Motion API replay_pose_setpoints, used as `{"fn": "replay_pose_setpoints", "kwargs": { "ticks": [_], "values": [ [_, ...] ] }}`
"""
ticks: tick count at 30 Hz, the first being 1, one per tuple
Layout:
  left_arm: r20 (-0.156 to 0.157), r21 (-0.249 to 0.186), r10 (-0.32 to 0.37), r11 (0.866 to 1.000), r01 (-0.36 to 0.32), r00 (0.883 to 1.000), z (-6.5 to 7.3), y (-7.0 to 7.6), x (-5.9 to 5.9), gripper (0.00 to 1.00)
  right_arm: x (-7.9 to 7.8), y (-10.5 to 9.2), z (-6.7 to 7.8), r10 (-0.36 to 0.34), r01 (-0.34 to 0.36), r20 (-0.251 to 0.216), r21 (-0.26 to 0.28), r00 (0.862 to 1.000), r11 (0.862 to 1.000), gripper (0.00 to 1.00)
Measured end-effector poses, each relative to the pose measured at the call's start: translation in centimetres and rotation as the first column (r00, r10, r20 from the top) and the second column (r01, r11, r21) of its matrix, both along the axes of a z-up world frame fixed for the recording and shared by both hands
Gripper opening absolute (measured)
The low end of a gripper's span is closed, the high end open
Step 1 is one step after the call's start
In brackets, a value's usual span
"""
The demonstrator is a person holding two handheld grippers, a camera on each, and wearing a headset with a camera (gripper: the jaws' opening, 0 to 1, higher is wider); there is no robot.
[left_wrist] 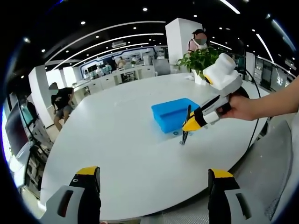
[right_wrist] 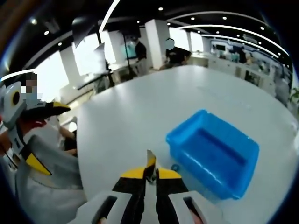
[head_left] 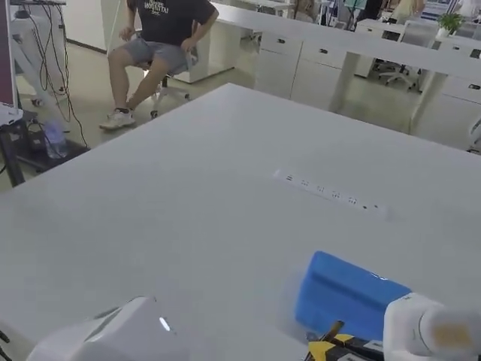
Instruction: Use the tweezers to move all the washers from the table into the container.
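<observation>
A blue container (head_left: 349, 293) stands on the white table (head_left: 188, 226) near its front right. My right gripper (right_wrist: 150, 173) is shut on thin metal tweezers (right_wrist: 150, 159), whose tips point down at the table just left of the container (right_wrist: 212, 151). A small ring-shaped washer (right_wrist: 174, 167) lies by the container's near corner. From the left gripper view, the right gripper (left_wrist: 205, 114) holds the tweezers (left_wrist: 186, 127) upright in front of the container (left_wrist: 175, 113). My left gripper (left_wrist: 154, 186) is open and holds nothing, well back from the container.
A recessed socket strip (head_left: 331, 194) runs across the table beyond the container. A person (head_left: 161, 37) sits on a chair past the table's far edge, with desks behind. A potted plant (left_wrist: 198, 60) stands at the table's far side.
</observation>
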State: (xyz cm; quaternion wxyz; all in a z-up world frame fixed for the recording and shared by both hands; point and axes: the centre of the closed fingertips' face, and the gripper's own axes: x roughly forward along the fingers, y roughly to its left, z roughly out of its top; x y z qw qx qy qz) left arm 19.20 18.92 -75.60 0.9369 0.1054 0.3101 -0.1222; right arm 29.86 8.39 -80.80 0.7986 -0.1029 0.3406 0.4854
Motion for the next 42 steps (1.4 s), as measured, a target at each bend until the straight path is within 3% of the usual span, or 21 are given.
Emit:
{"fn": "replay_pose_setpoints", "kwargs": {
  "ticks": [3,8,16,23,29,35,40,42],
  "values": [
    [0.02,-0.01,0.015,1.0,-0.014,1.0,0.3,0.0,0.0,0.98,0.0,0.1,0.6,0.003,-0.003,0.004,0.01,1.0,1.0,0.03],
    [0.013,-0.003,0.029,1.0,-0.029,0.999,0.0,0.3,-0.1,0.99,0.0,0.2,1.4,0.012,-0.012,-0.003,0.026,1.0,1.0,0.03],
    [0.008,-0.006,0.026,1.0,-0.026,1.0,0.1,0.7,0.3,0.99,0.3,0.8,3.6,0.041,-0.043,0.043,0.042,0.998,0.998,0.03],
    [0.004,-0.003,0.02,1.0,-0.02,1.0,-0.2,0.8,0.4,0.99,1.6,1.0,6.4,0.024,-0.032,0.092,0.079,0.995,0.996,0.03],
    [0.002,-0.003,0.012,1.0,-0.012,1.0,-0.4,0.5,0.4,0.99,3.9,1.2,8.2,-0.02,0.005,0.153,0.099,0.988,0.995,0.03],
    [0.005,0.002,0.005,1.0,-0.005,1.0,-0.1,0.6,0.6,0.99,6.6,0.7,7.3,-0.079,0.065,0.171,0.086,0.982,0.994,0.03],
    [0.001,0.008,0.0,1.0,0.0,1.0,-0.1,0.6,0.6,0.99,8.1,0.8,5.4,-0.094,0.086,0.161,0.057,0.982,0.995,0.03],
    [-0.003,0.004,-0.002,1.0,0.002,1.0,-0.3,0.4,0.6,0.99,8.5,1.1,4.2,-0.093,0.089,0.136,0.037,0.986,0.995,0.03]
  ]
}}
